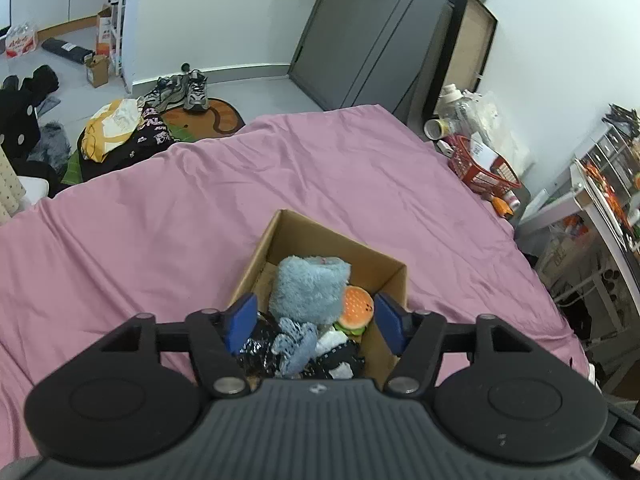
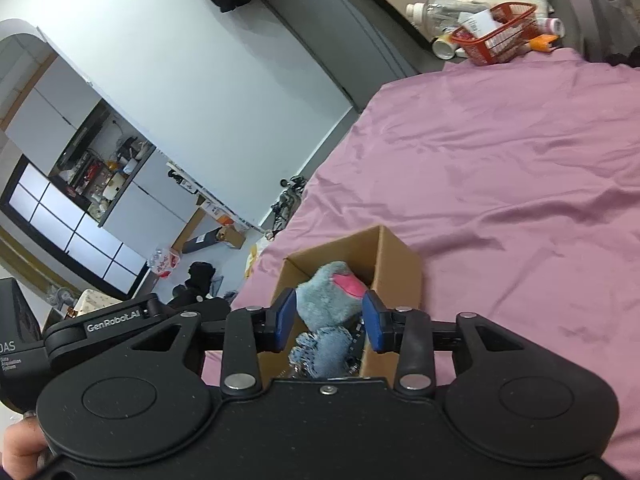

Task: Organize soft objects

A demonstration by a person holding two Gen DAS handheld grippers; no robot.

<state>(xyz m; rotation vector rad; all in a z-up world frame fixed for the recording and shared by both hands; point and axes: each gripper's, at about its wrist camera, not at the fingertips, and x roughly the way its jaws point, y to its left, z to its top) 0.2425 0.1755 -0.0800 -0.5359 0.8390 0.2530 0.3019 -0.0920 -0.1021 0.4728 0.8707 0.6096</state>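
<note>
A cardboard box [image 1: 384,268] sits on the pink bedsheet [image 1: 200,208]. It holds a fluffy blue plush [image 1: 308,288], a burger plush [image 1: 357,309], a blue speckled cloth [image 1: 296,344] and black-and-white fabric [image 1: 340,360]. My left gripper [image 1: 316,322] is open above the box's near end, holding nothing. In the right wrist view the box [image 2: 400,268] shows the blue plush with a pink patch [image 2: 332,296] and the speckled cloth [image 2: 324,348]. My right gripper [image 2: 330,322] is open over the box, its pads either side of the plush without gripping it.
A red basket [image 1: 480,168] with bottles stands past the bed's far right corner, also in the right wrist view [image 2: 500,36]. Clothes and shoes [image 1: 192,88] lie on the floor beyond the bed. A shelf unit [image 1: 600,184] stands at the right.
</note>
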